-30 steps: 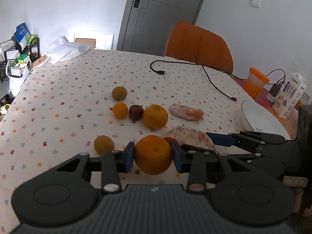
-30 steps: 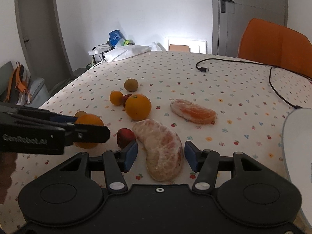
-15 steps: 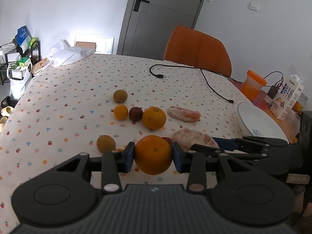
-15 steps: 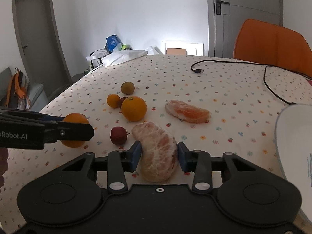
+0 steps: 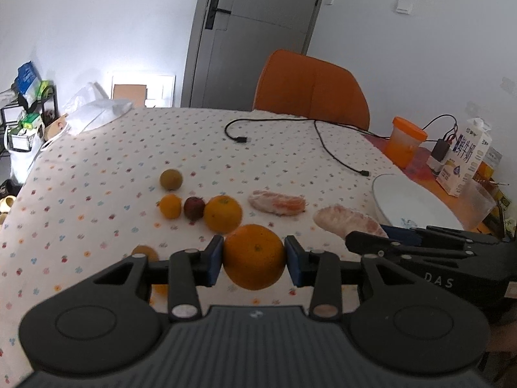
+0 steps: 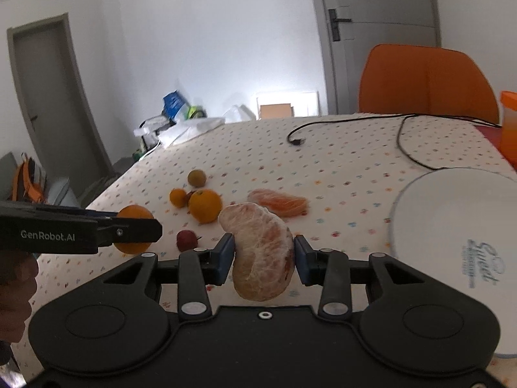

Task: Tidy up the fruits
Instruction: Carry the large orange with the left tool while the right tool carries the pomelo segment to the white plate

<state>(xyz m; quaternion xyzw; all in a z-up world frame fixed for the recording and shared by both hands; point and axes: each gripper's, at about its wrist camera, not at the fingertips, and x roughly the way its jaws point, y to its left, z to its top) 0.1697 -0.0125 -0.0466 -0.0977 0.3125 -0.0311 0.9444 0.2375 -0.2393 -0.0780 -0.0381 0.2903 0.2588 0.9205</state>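
Pinching round glossy orange (image 5: 254,256), left tool (image 5: 254,260); right tool (image 6: 262,258) clamping pale pithy peeled segment (image 6: 261,252).

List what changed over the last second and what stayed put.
The right gripper closed on the peeled pale-orange citrus half and lifted it off the dotted tablecloth. The left gripper, already clamping the whole round orange, also rose. Other fruits and the white plate stayed.

Both grippers are raised off the table, jaws clamped — left gripper (image 5: 254,256), right gripper (image 6: 262,255).
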